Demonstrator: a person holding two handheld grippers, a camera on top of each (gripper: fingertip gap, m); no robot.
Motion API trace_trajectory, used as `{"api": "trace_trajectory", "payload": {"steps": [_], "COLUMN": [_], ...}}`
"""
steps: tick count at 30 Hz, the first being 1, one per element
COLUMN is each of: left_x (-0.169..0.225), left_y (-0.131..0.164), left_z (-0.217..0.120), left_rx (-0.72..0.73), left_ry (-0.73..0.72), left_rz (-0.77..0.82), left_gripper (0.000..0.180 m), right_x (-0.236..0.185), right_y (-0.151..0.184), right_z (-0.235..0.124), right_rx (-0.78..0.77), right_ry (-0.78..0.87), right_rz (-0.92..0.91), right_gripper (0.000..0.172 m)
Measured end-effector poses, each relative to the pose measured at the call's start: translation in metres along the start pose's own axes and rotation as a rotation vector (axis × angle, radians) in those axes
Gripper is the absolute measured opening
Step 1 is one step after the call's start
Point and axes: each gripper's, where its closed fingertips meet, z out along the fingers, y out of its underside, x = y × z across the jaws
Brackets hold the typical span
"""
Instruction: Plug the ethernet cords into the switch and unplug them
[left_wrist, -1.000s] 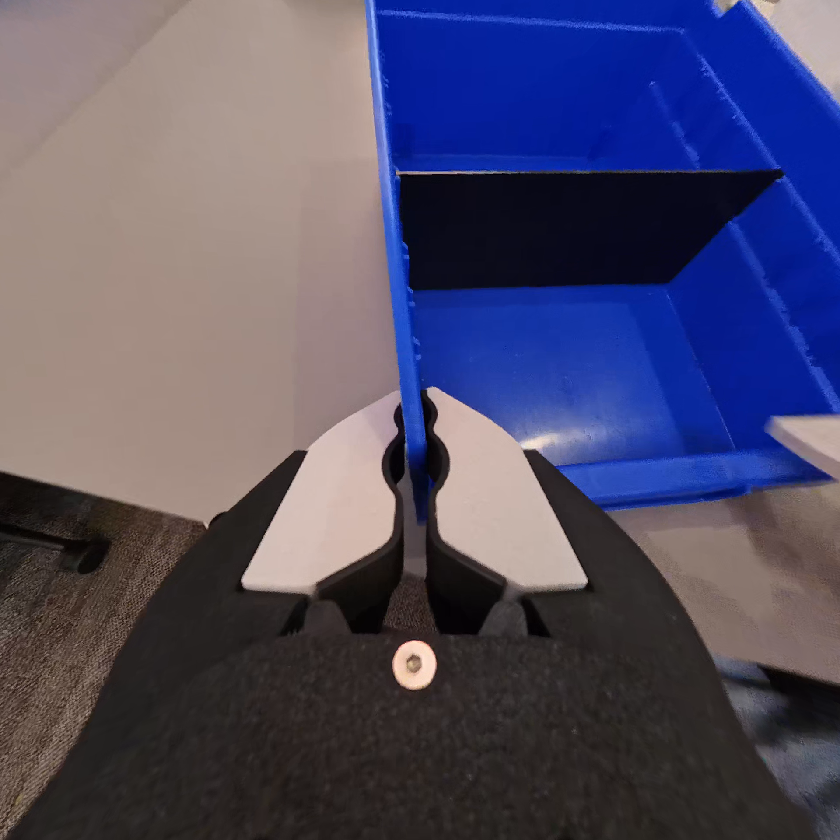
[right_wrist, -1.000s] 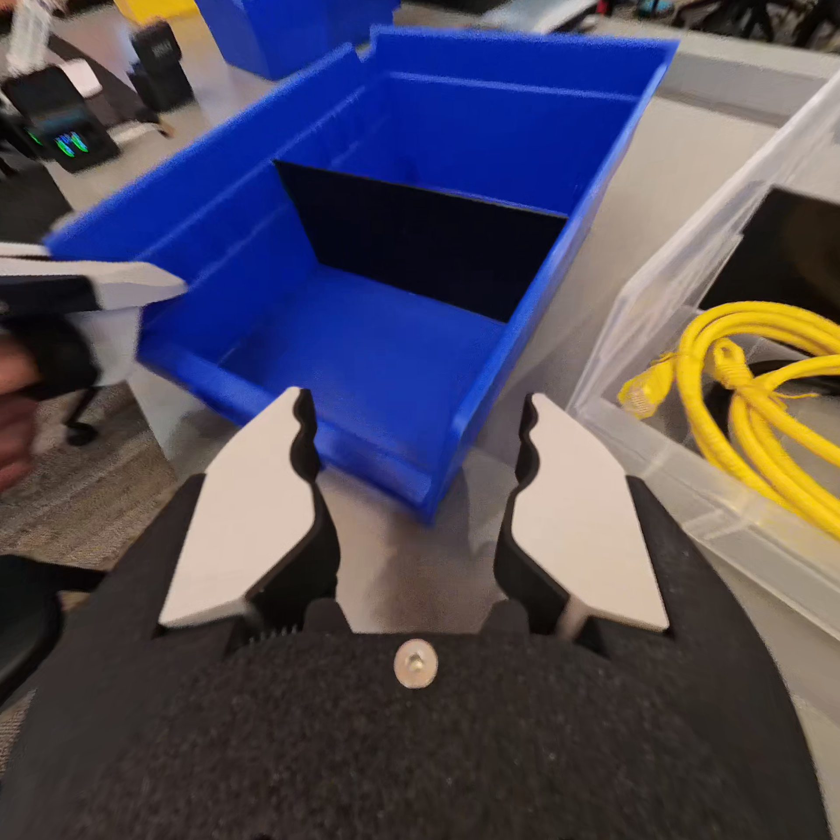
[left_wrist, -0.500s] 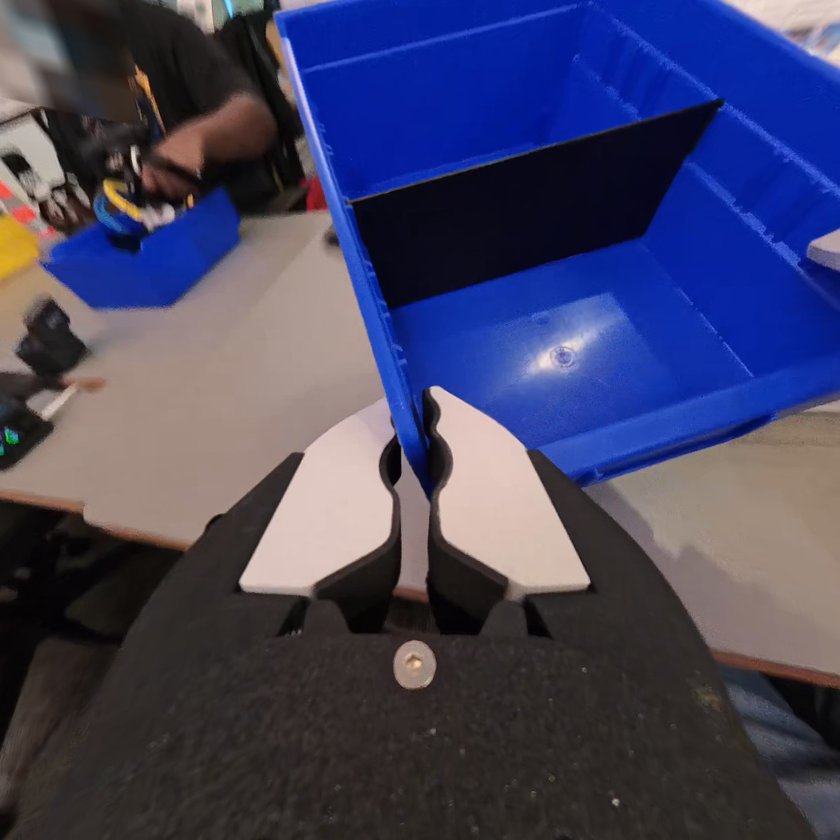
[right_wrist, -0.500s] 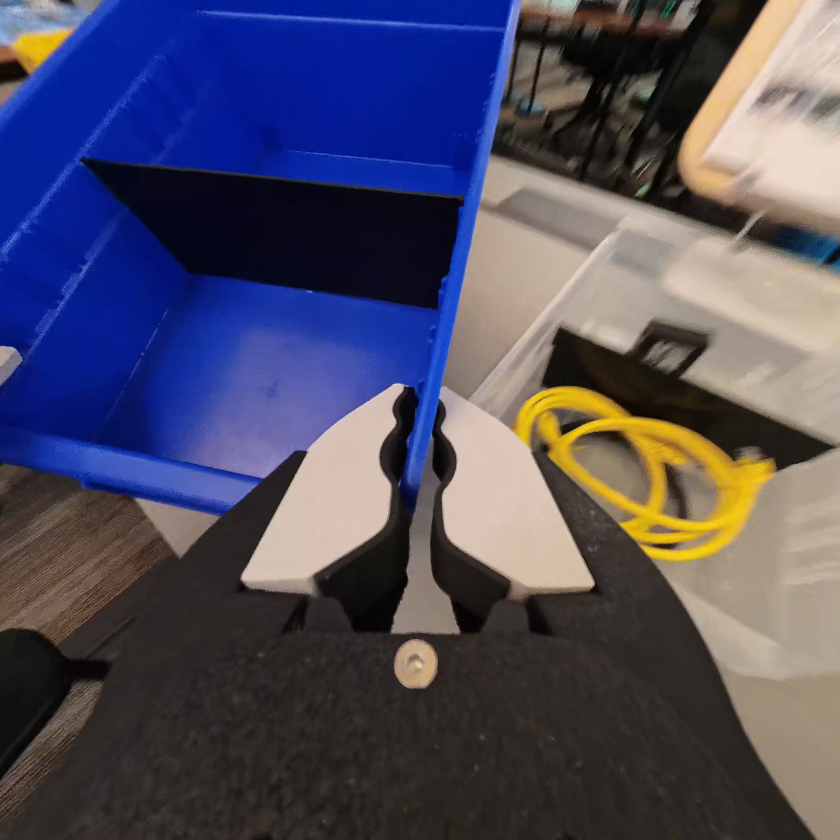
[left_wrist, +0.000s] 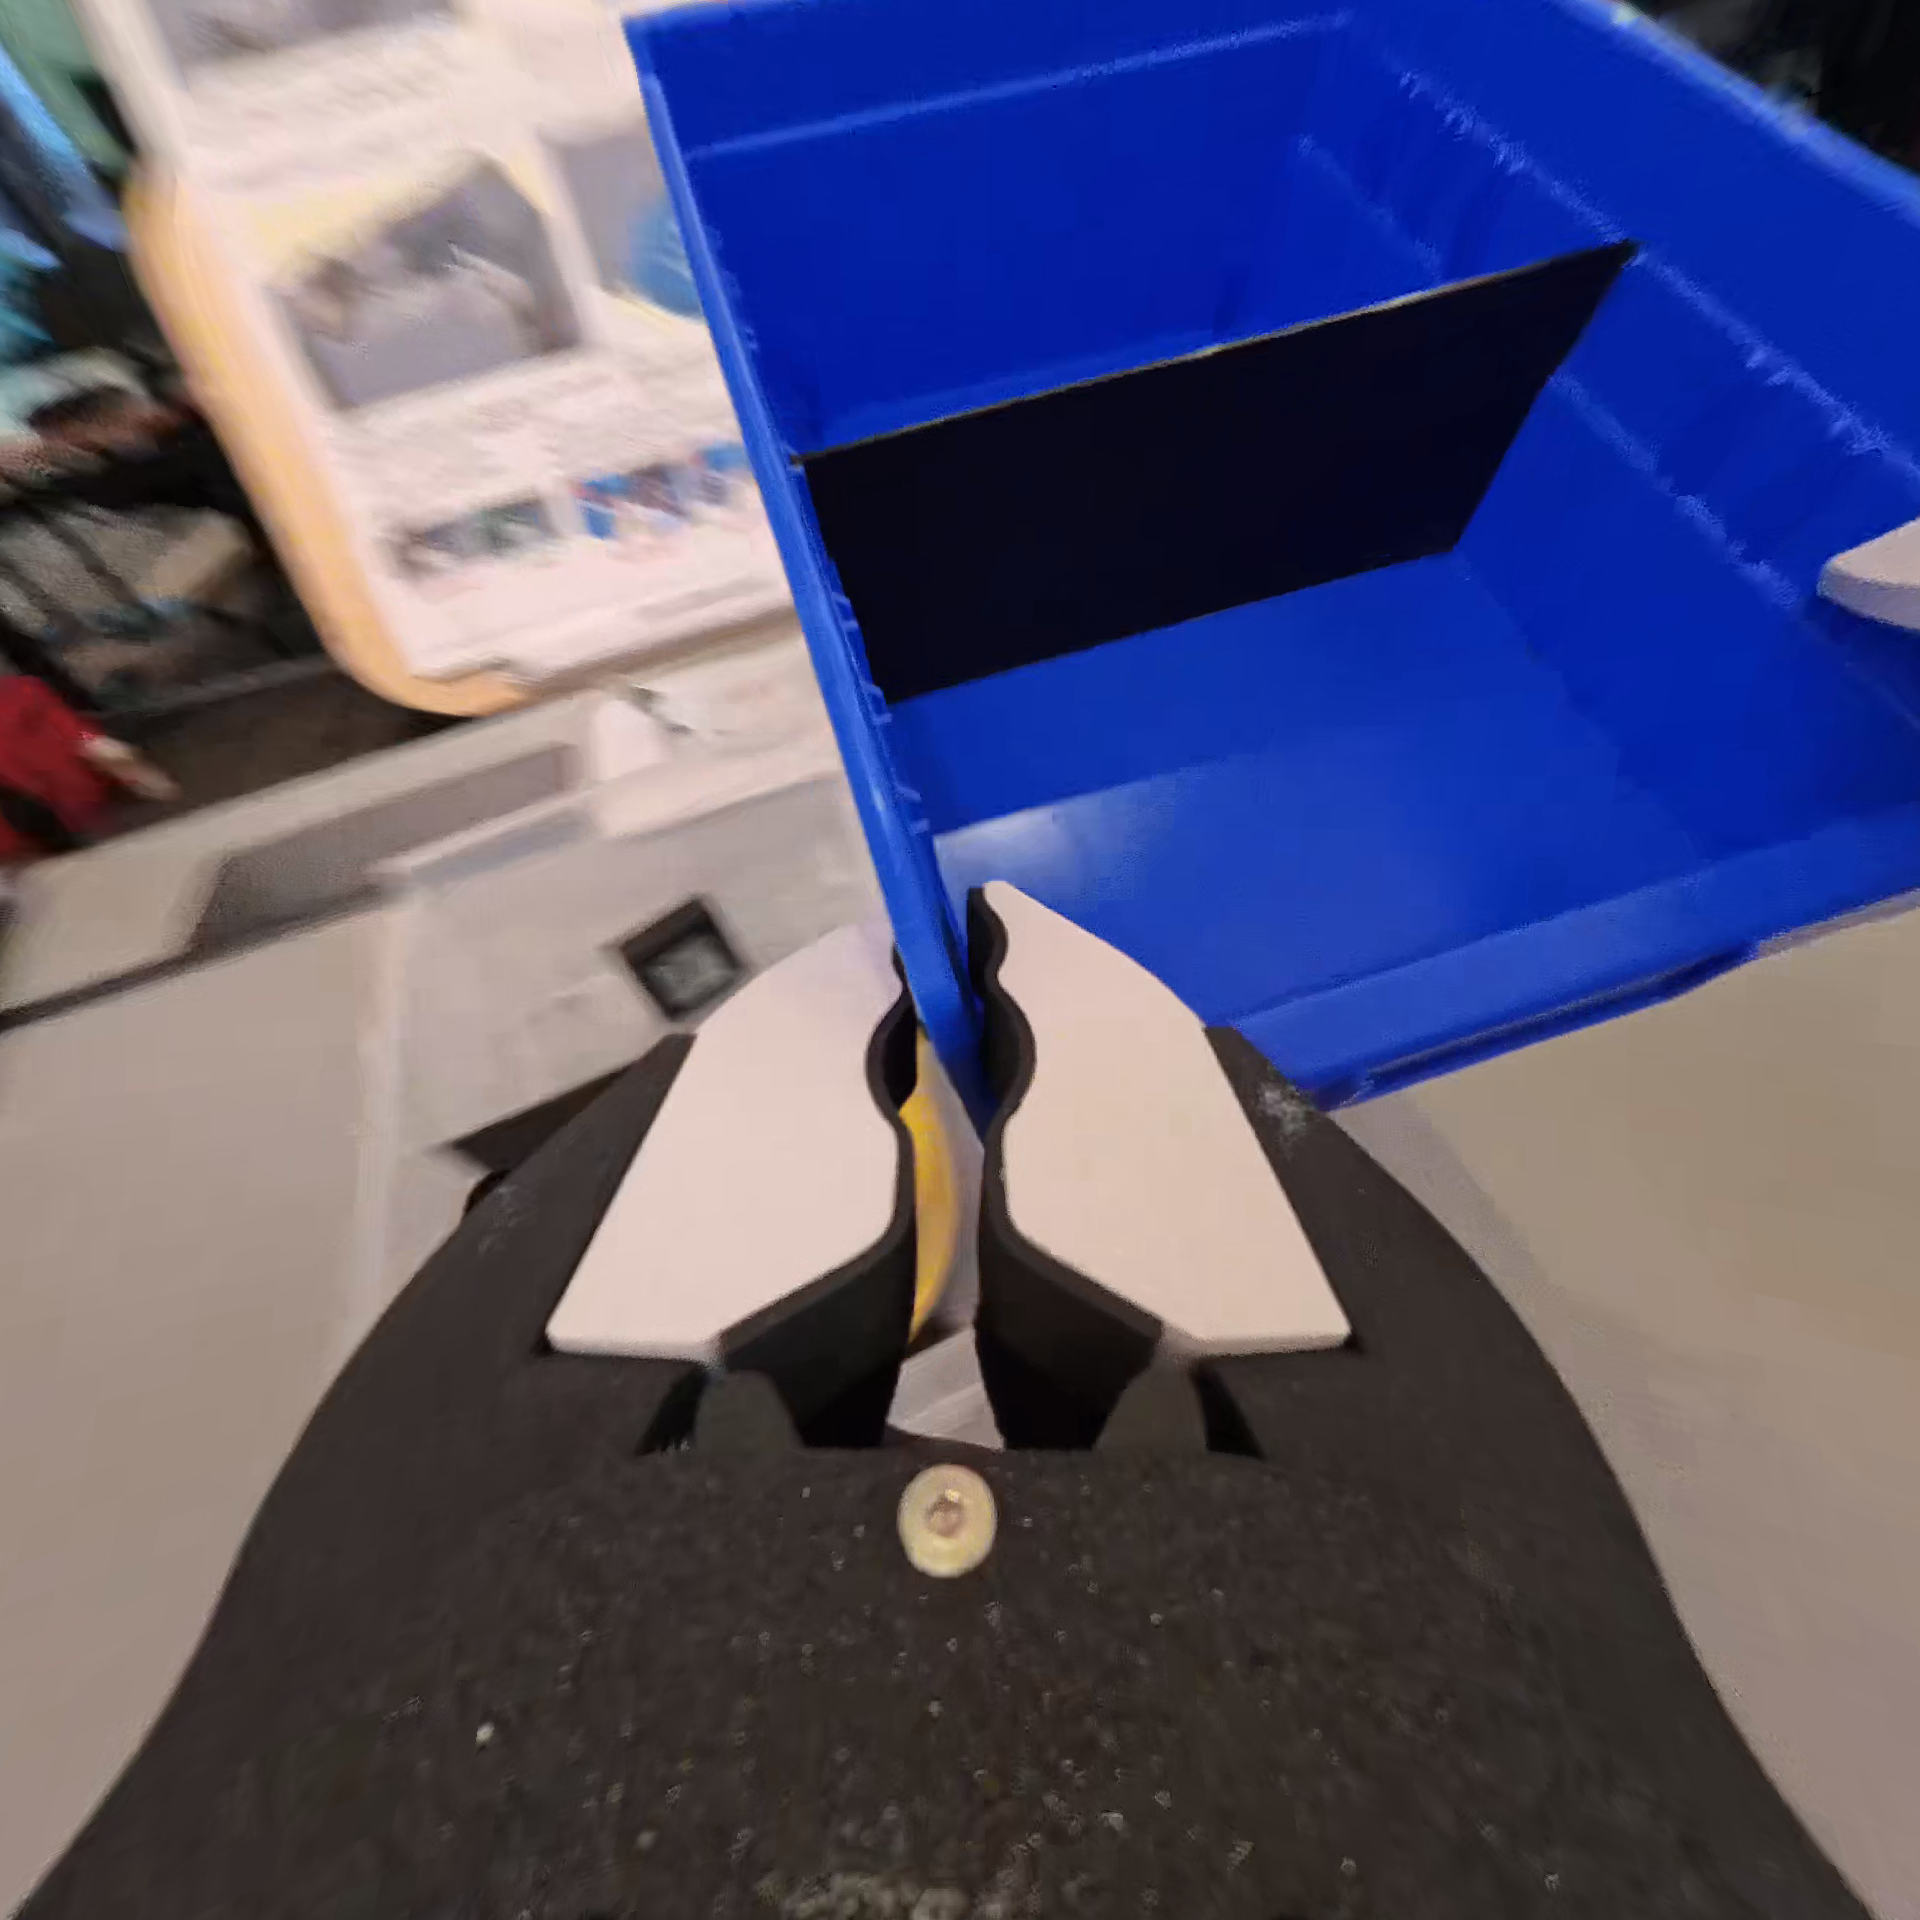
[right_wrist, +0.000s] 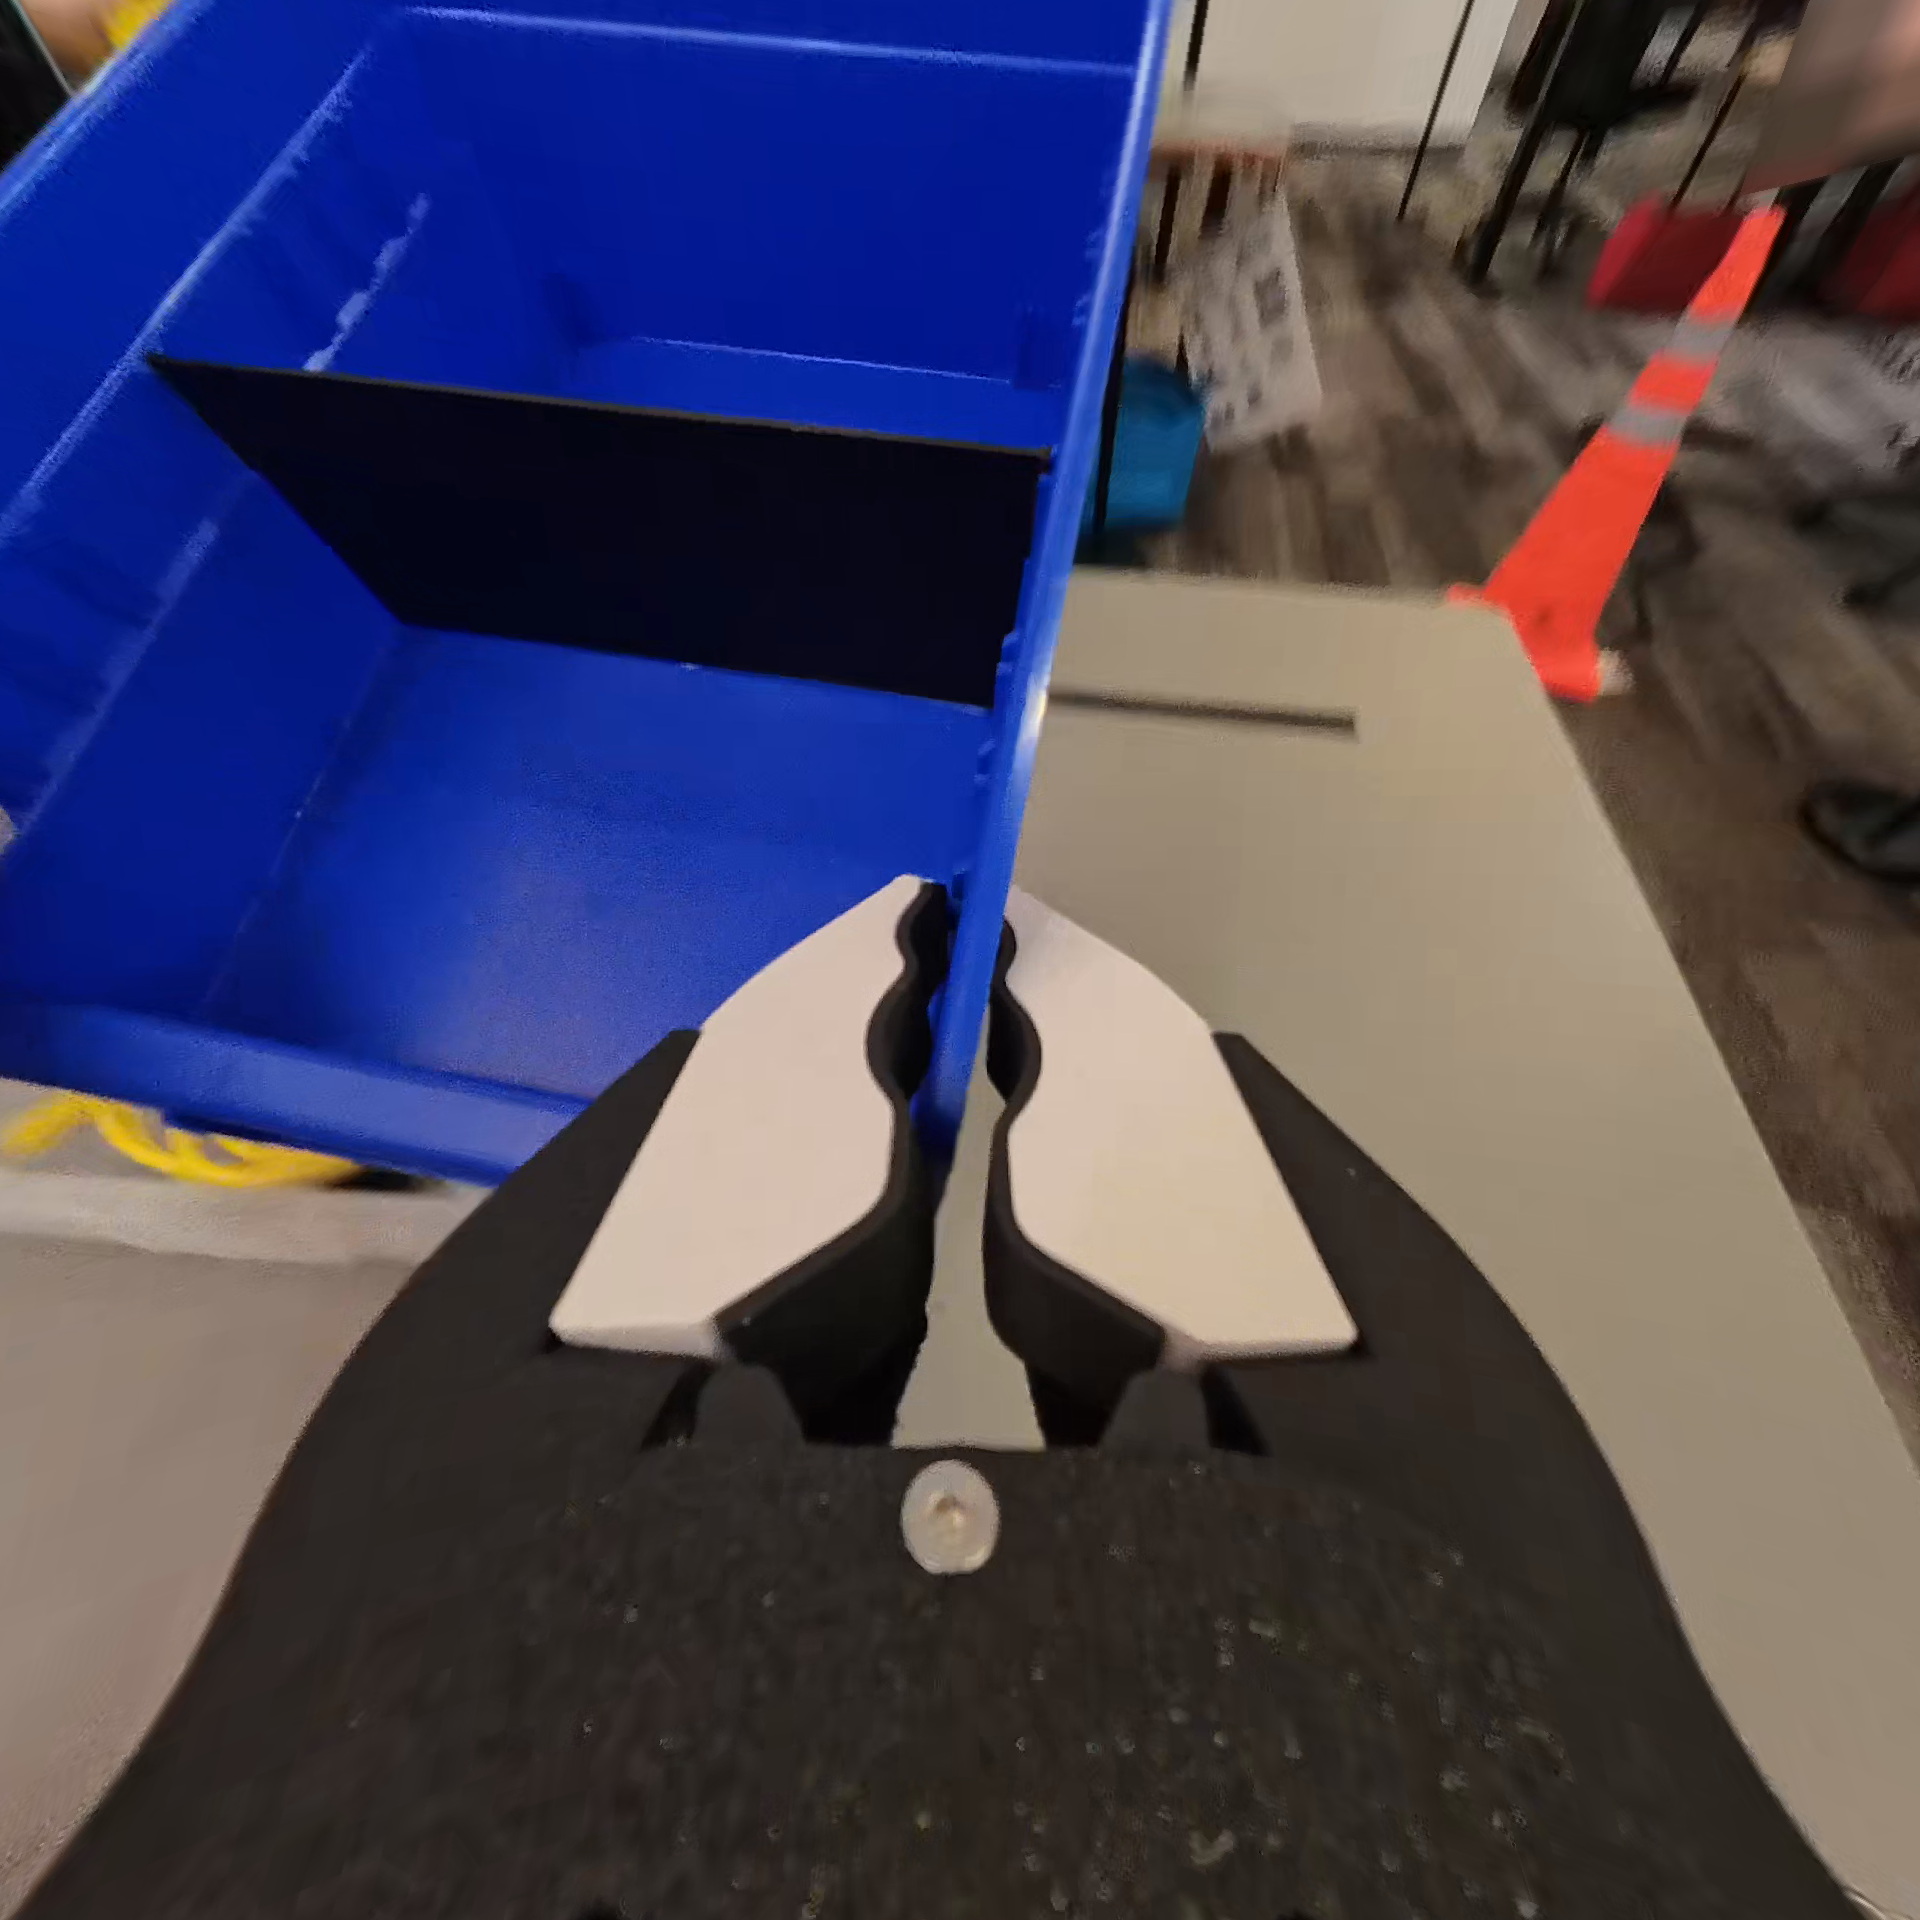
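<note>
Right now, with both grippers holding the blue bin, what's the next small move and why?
Probably carry the blue bin sideways and set it down on the bare table: the left gripper and right gripper each pinch a side wall, and it hangs tilted.

ethernet cord (right_wrist: 177, 1148) | yellow, coiled | partly hidden below blue bin (right_wrist: 582, 810)

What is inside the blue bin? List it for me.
Inside the blue bin, only a black divider shows, splitting it into two compartments. The near one looks bare. The far compartment's floor is mostly hidden behind the divider, so I can't vouch for it.
</note>
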Motion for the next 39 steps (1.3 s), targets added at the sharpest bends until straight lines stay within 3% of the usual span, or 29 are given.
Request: {"api": "trace_trajectory", "payload": {"steps": [2,4,7,13,16,18,20,22,24,27,29,31,34,36,39], "left_x": [0.053,0.099,0.154,0.187,0.186,0.192,0.198,0.199,0.186,0.139,0.083,0.013,-0.104,-0.163,-0.184], "left_y": [0.012,0.026,0.051,0.092,0.097,0.099,0.093,0.08,0.066,0.042,0.027,0.024,0.059,0.101,0.155], "left_z": [0.039,0.071,0.098,0.108,0.108,0.103,0.087,0.06,0.033,-0.002,-0.019,-0.036,-0.054,-0.059,-0.042], "left_rx": [-0.081,-0.125,-0.158,-0.212,-0.183,-0.209,-0.224,-0.19,-0.168,-0.113,-0.005,0.138,0.193,0.13,-0.025], "left_ry": [0.114,0.132,0.181,0.221,0.244,0.296,0.399,0.521,0.587,0.616,0.528,0.342,-0.063,-0.256,-0.234], "left_rz": [-0.054,-0.024,-0.022,-0.038,0.025,0.054,0.071,0.108,0.067,-0.067,-0.129,-0.127,-0.136,-0.17,-0.274], "left_gripper": [0.009,0.007,0.009,0.016,0.02,0.035,0.058,0.067,0.068,0.07,0.071,0.07,0.059,0.058,0.064], "right_x": [0.056,0.105,0.16,0.187,0.187,0.186,0.193,0.204,0.21,0.158,0.107,0.048,-0.046,-0.102,-0.149], "right_y": [0.037,0.072,0.108,0.147,0.144,0.14,0.129,0.111,0.08,0.025,0.008,-0.003,0.008,0.034,0.081], "right_z": [0.013,0.021,0.027,0.047,0.057,0.06,0.053,0.032,0.001,-0.022,-0.017,-0.01,0.012,0.034,0.067], "right_rx": [-0.111,-0.183,-0.209,-0.214,-0.141,-0.091,0.008,0.062,0.145,0.31,0.307,0.315,0.257,0.161,-0.023], "right_ry": [0.012,0.053,0.106,0.053,0.007,-0.001,0.051,0.152,0.276,0.137,0.019,-0.102,-0.292,-0.412,-0.456], "right_rz": [0.069,0.117,0.168,0.137,0.241,0.28,0.236,0.11,0.007,-0.025,-0.05,-0.083,-0.14,-0.111,0.012], "right_gripper": [0.004,0.005,0.005,0.005,0.006,0.006,0.015,0.026,0.02,0.031,0.039,0.047,0.054,0.074,0.084]}}
